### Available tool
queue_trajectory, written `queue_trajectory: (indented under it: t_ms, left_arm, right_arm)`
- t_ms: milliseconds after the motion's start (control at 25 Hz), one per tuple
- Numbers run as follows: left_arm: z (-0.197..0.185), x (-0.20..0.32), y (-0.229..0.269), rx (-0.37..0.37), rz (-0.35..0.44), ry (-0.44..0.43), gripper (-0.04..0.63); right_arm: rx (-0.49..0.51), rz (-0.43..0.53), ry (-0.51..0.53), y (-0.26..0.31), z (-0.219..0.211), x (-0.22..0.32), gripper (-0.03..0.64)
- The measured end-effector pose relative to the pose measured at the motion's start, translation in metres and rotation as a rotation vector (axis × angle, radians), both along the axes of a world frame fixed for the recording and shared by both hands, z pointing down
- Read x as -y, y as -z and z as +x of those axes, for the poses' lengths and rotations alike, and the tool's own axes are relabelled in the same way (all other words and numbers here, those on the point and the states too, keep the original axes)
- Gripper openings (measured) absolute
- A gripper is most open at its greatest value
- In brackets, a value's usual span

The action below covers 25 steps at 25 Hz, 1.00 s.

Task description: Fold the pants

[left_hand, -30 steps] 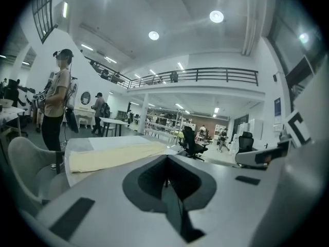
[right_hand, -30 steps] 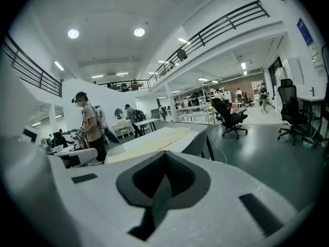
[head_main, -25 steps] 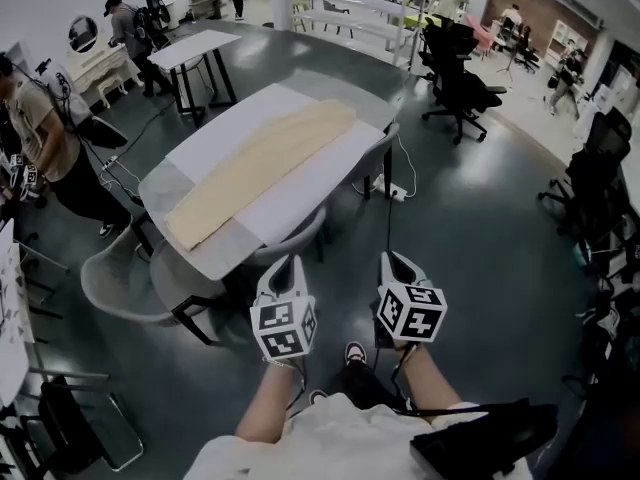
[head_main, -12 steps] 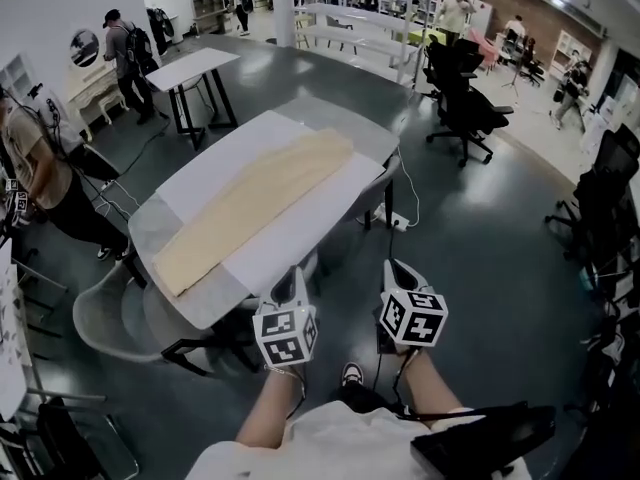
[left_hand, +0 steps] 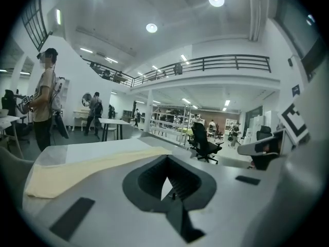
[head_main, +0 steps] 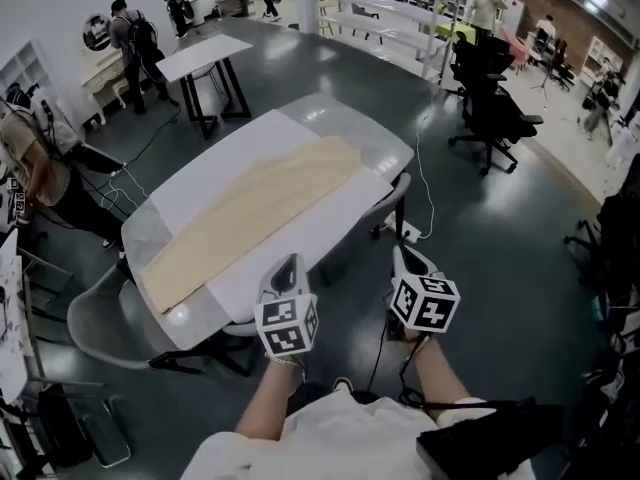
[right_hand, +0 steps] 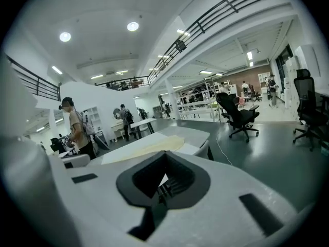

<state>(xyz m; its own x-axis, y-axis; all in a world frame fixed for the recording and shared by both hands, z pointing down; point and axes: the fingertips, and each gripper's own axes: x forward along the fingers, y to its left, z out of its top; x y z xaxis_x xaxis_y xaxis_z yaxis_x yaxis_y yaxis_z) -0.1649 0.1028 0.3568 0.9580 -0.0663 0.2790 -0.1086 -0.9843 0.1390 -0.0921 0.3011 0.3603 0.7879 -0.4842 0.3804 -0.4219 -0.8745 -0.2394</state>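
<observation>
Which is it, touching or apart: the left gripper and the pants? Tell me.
Apart. In the head view the left gripper sits short of the pants, with a strip of bare white cover showing between its tips and the fabric.

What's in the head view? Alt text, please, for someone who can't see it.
Beige pants lie stretched out flat along a white-covered table in a big hall. Near its edge, a person holds the left claw and the right claw, both shut and empty.
</observation>
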Motion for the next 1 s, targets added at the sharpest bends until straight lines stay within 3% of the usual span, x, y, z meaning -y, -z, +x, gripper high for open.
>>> queue_trajectory:
  t_ms: [240,480,1000]
  left_arm:
    - [0.057,0.013,-0.010,0.024,0.035,0.023,0.002]
    - [0.122,0.031,-0.023,0.023,0.007,0.043,0.002]
    - [0.286,0.130,-0.046,0.024,-0.147,0.172,0.002]
  right_arm:
    - [0.032,0.043,-0.017,-0.013,0.070,-0.002,-0.008]
    - [0.065,0.026,0.005,-0.033,0.130,0.015,-0.008]
    - [0.036,-0.124,0.128,-0.026,0.312,0.114,-0.008]
